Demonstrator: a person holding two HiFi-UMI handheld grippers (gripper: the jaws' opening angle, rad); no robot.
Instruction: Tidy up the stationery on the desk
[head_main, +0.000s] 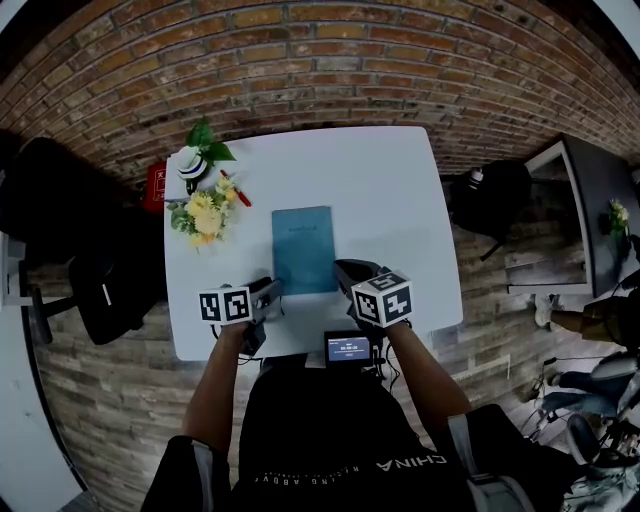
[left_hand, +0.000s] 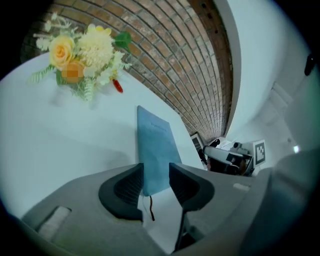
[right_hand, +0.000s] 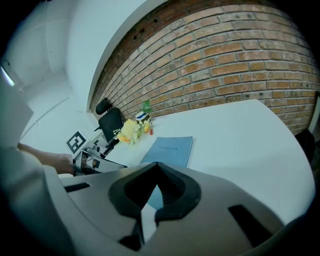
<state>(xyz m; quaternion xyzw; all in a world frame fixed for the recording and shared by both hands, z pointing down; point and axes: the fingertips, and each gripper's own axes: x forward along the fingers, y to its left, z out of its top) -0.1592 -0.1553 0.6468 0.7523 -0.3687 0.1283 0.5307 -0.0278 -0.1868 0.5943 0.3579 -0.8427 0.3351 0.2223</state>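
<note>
Straddling the blue notebook (head_main: 303, 248), left tongs (left_hand: 156, 172) wide; right tongs (right_hand: 156, 170) closed, empty; leaves (head_main: 207, 140) in striped pot (head_main: 192, 167).

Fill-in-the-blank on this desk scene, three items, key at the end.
The notebook lying on the white table is ____ in colour.
The right gripper has its jaws ____.
In the head view, the flowers lie to the notebook's ____.
Missing words: blue; shut; left.
</note>
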